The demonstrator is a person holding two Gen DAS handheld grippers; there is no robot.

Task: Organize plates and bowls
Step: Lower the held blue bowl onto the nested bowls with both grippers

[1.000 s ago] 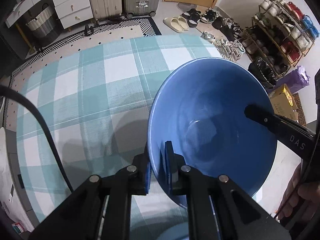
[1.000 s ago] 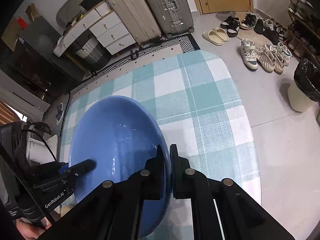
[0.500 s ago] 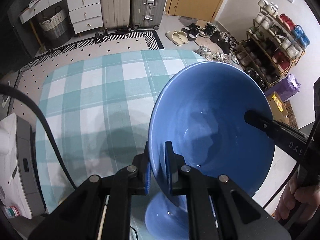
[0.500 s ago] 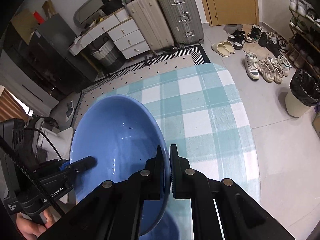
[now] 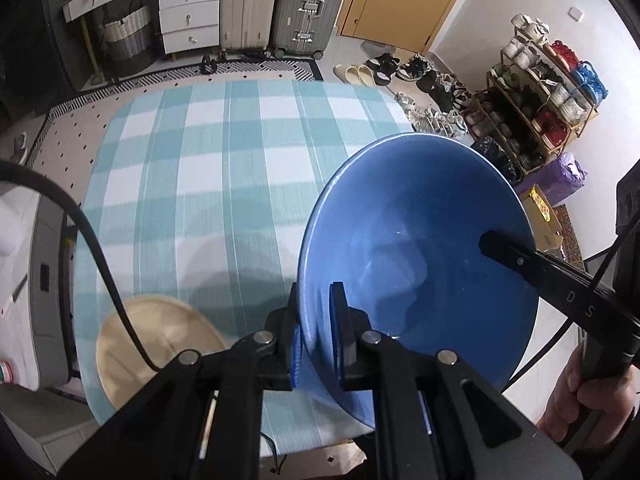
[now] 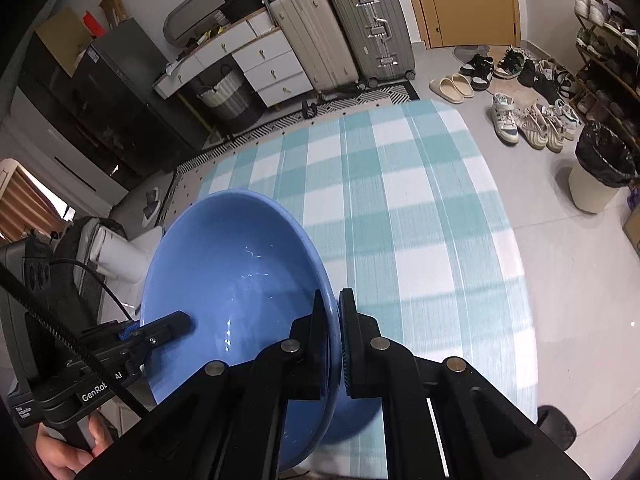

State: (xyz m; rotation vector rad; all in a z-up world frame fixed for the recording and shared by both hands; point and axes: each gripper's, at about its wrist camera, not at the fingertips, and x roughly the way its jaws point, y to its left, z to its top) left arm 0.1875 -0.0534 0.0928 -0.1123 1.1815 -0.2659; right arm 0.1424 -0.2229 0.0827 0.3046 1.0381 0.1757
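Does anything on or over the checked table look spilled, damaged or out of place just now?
Nothing looks spilled or damaged. The blue bowl is held clear of the checked tablecloth, pinched at opposite rims by the left gripper and right gripper, and looks empty and intact. A beige plate lies flat near the table's corner.

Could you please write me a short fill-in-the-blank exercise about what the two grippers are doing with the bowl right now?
1. The bowl gripped on opposite rims by the left gripper and right gripper is coloured ____.
2. The tablecloth has a ____ pattern of teal and white.
3. The cream plate lies to the ____ of the bowl in the left wrist view.

Missing words: blue; checked; left
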